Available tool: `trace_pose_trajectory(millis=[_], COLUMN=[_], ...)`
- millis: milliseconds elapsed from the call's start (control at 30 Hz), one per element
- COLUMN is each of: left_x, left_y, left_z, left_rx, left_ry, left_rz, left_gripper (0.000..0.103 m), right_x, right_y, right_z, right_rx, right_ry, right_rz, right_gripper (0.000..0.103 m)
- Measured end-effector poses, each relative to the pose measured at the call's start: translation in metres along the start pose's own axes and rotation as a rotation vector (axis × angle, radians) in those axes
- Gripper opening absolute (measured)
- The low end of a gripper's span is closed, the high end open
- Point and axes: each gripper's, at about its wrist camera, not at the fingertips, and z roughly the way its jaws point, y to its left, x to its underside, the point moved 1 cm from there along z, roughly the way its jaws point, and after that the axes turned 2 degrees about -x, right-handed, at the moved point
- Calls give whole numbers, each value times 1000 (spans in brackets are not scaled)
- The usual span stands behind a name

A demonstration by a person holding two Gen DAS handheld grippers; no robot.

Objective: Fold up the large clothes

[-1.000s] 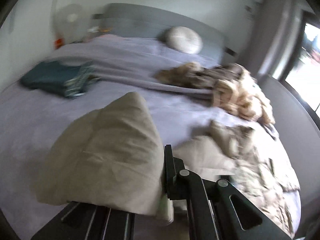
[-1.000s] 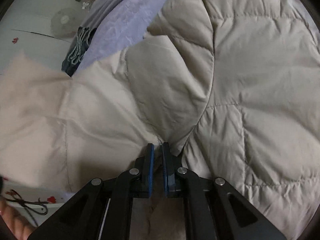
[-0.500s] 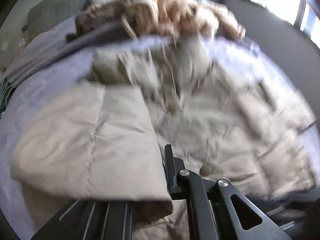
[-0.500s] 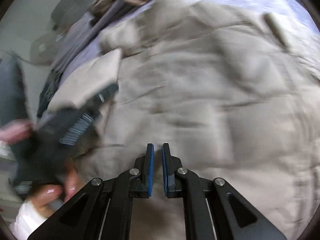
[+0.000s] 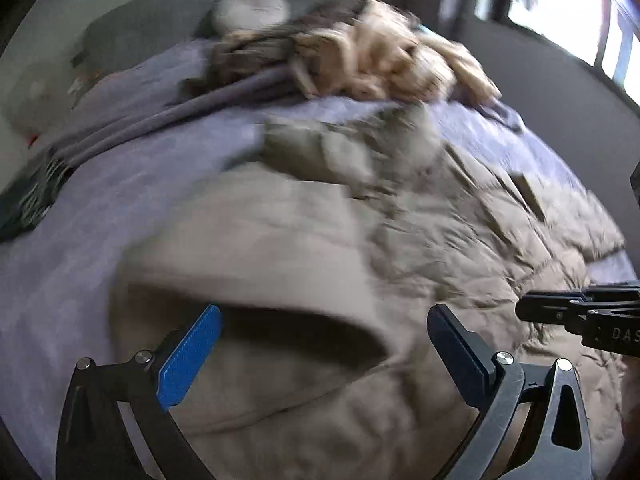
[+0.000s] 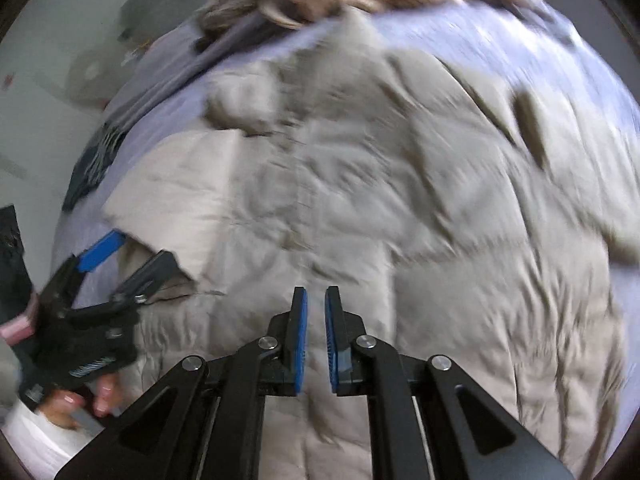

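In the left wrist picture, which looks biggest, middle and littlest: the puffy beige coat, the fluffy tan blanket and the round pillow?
1. Puffy beige coat: fills most of the picture, though it lies nearest the camera.
2. Fluffy tan blanket: farther back on the bed.
3. Round pillow: littlest, but also farthest away, so its real size is unsure.

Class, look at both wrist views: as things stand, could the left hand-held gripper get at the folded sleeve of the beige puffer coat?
Probably yes: the left hand-held gripper is open, the sleeve directly ahead, nothing between.

The left tool (image 5: 324, 344) has sprung wide open — the beige jacket (image 5: 420, 240) sleeve now lies released across the jacket.
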Motion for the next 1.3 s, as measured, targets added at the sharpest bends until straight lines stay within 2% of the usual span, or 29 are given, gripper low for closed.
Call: trace_pose_trajectory(millis=[33, 100, 133, 200, 233, 300, 333, 400, 433, 467, 500, 533, 567, 600, 667, 733, 767, 833, 933, 1000, 1067, 1167, 1233, 1267, 1300], left_x=[3, 4, 4, 12, 21, 33, 40, 49, 49, 48, 45, 41, 36, 34, 29, 29, 31, 32, 34, 29, 27, 21, 17, 13, 8], left_y=[26, 71, 92, 135, 158, 176, 181, 179, 176, 172, 167, 165, 161, 156, 146, 141, 138, 134, 130, 128, 126, 123, 128, 131, 134], left_z=[-7, -2, 5, 19, 32, 53, 65, 83, 86, 84, 78, 70, 63, 58, 52, 53, 55, 57, 63, 68, 66, 49, 28, 18, 12], left_rx=[-1, 10, 12, 49, 95, 169, 240, 318, 324, 317, 284, 244, 191, 141, 38, -14, -20, -41, -98, -113, -134, -193, -230, -218, -193], left_ry=[5, 41, 64, 117, 161, 222, 255, 307, 301, 286, 270, 253, 234, 220, 205, 210, 213, 216, 226, 228, 222, 192, 141, 108, 83], left_rz=[-61, -182, -237, -375, -471, -565, -606, -644, -636, -612, -579, -546, -495, -443, -340, -286, -274, -261, -228, -227, -227, -224, -235, -251, -267], left_gripper=[103, 103, 103, 103, 103, 100, 94, 66, 56, 38, 30, 27, 23, 23, 23, 23, 23, 23, 23, 24, 24, 24, 24, 24, 24], right_x=[-4, -9, -9, -8, -6, -4, -1, 0, -2, -3, -4, -8, -12, -16, -29, -41, -45, -45, -37, -32, -28, -21, -17, -20, -21], right_y=[19, 51, 69, 107, 128, 152, 161, 177, 182, 186, 188, 188, 184, 178, 162, 130, 109, 66, 17, -24, -57, -85, -97, -101, -103], right_z=[-2, -1, -1, 9, 19, 38, 44, 71, 83, 89, 97, 104, 109, 110, 90, 64, 54, 46, 49, 49, 38, 11, -16, -26, -35], right_rx=[17, 29, 32, 90, 137, 181, 207, 300, 344, 383, 418, 448, 475, 492, 481, 456, 411, 316, 174, 103, 31, 38, 109, 115, 105], right_ry=[-18, -57, -77, -97, -104, -96, -96, -111, -118, -124, -126, -123, -124, -128, -188, -239, -239, -197, -136, -102, -109, -143, -197, -220, -241], right_rz=[-76, -194, -267, -415, -496, -595, -632, -717, -746, -764, -776, -778, -770, -750, -633, -471, -378, -200, -11, 152, 305, 421, 438, 429, 415], right_gripper=[57, 81, 81, 81, 81, 81, 81, 81, 81, 81, 80, 64, 44, 3, 4, 4, 4, 5, 6, 14, 15, 22, 22, 21, 11])
